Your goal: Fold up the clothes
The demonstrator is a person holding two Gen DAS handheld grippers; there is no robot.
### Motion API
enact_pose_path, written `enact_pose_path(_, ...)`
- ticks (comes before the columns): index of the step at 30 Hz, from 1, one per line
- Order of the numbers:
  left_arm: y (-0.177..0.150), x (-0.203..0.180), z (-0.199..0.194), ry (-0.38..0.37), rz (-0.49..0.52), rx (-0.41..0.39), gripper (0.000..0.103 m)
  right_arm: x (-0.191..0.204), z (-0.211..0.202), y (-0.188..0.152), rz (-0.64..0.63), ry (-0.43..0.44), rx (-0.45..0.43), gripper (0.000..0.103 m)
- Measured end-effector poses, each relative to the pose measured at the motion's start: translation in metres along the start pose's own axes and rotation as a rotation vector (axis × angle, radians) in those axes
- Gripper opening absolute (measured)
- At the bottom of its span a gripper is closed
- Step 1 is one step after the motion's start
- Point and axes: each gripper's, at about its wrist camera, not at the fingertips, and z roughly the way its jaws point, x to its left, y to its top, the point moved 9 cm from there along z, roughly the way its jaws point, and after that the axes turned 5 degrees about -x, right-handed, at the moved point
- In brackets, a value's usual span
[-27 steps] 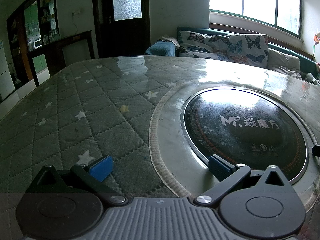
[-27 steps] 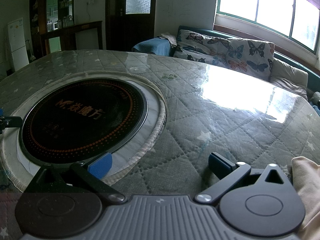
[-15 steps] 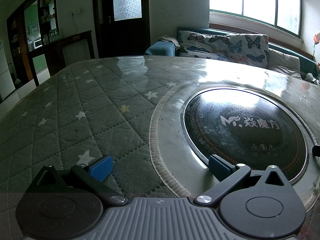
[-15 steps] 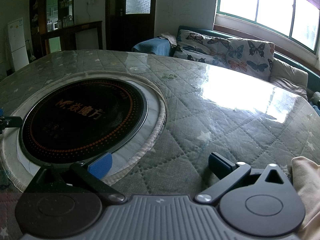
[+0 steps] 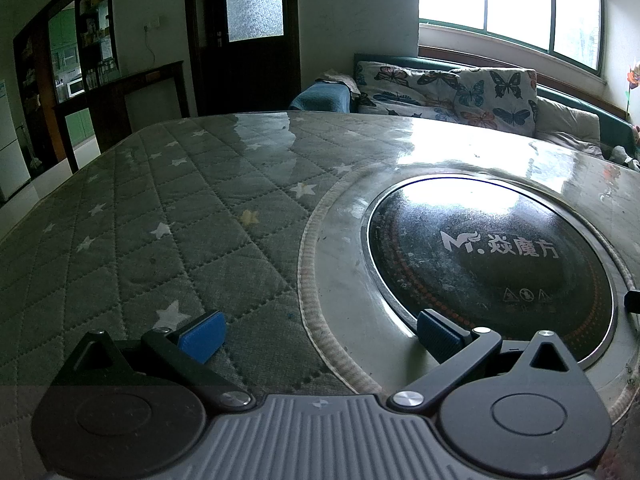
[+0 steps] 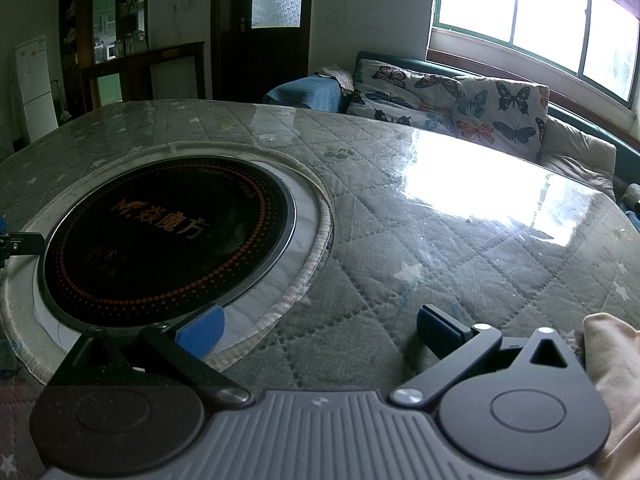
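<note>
Beige crumpled cloth [image 6: 612, 364] lies just right of your right gripper [image 6: 320, 330], whose fingers, like your left gripper's [image 5: 320, 330], gape empty over the quilted grey counter [image 5: 160, 240].

Quilted star-print table cover [image 5: 168, 240], round black cooktop [image 5: 492, 264], butterfly cushions [image 6: 460, 108]
</note>
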Motion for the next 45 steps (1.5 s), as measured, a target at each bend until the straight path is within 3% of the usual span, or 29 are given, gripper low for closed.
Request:
enact_pose_path(34,0.003,-0.01,0.0,0.013,0.031,0.009,0.103,-0.004,-0.02,-0.002,0.019,-0.01,0.007,0.103)
enact_pose_path(41,0.006,-0.055,-0.015,-0.084,0.117,0.01,0.103,-0.017,-0.054,0.001,0.025,-0.049,-0.03,0.103)
enact_pose_path(45,0.01,-0.088,-0.029,-0.187,0.153,0.015,0.103,-0.026,-0.074,-0.005,0.05,-0.065,-0.028,0.103)
